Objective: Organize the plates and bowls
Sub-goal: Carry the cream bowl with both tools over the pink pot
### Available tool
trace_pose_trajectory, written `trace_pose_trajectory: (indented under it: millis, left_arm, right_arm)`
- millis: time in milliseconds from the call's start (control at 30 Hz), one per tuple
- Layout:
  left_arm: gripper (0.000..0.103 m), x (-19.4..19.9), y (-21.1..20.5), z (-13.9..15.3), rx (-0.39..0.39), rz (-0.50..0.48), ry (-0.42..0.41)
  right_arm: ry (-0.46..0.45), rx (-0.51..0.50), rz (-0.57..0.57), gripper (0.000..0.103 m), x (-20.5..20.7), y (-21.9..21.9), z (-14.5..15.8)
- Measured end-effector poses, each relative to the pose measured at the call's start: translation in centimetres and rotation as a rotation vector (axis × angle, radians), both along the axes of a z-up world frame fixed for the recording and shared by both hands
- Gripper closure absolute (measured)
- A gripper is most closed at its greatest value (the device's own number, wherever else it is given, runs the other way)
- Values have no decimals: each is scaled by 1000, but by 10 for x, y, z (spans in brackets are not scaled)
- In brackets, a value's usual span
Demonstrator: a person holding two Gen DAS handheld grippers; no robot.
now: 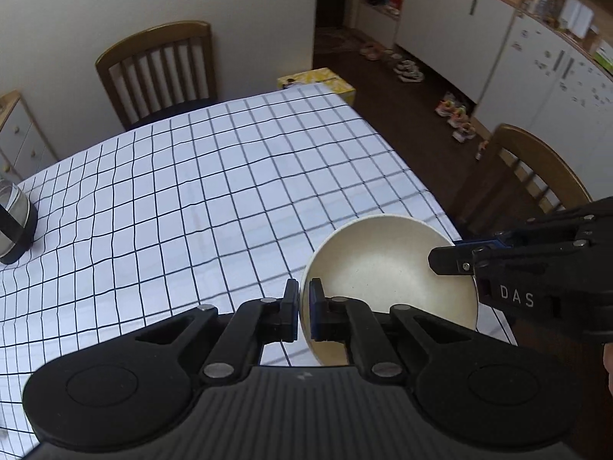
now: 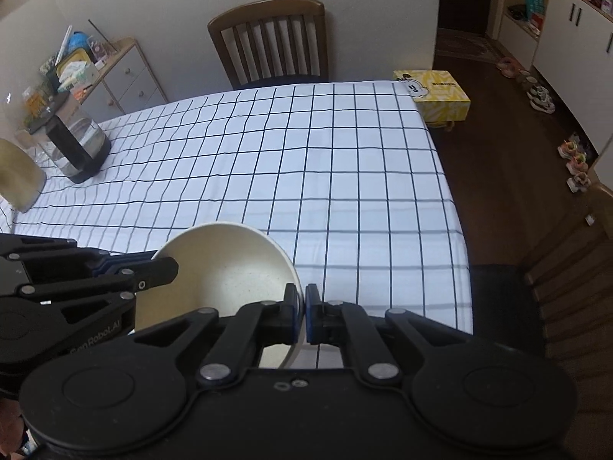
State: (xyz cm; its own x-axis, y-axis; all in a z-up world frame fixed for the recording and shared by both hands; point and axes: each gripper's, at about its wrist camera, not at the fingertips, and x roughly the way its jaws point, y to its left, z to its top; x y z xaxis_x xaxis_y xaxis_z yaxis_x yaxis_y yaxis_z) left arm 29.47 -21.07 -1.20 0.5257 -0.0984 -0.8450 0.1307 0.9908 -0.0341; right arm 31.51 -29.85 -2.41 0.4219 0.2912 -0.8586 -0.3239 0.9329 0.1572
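The cream-coloured round bowl (image 1: 387,268) hangs above the near edge of the table with the white, dark-gridded cloth (image 1: 214,176), gripped on both sides; the left gripper (image 1: 304,308) has its jaws clamped on the rim at one side; the right gripper (image 2: 305,312) has its jaws pinched on the opposite rim; a glass jug with a black base (image 2: 76,145) stands well apart at the far left of the cloth; a brown wooden slatted chair (image 2: 272,42) sits at the far end.

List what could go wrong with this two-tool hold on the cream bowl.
1. The left tool and right tool each pinch only the thin rim of the bowl; uneven motion could twist it loose.
2. The bowl hangs near the edge of the table; a slip might drop it to the floor.
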Motion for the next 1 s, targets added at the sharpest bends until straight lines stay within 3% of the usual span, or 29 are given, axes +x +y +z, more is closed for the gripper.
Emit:
trace_pose_trajectory:
  millis: [500,1000]
  left_arm:
    - [98,-77,-19,7,-27,-133,21]
    - [98,-118,-26,-35,-71,-179,132]
  right_arm:
    - [-5,16,-79,98,-91,-24,16]
    - [60,6,-128,98,-151,-36,-18]
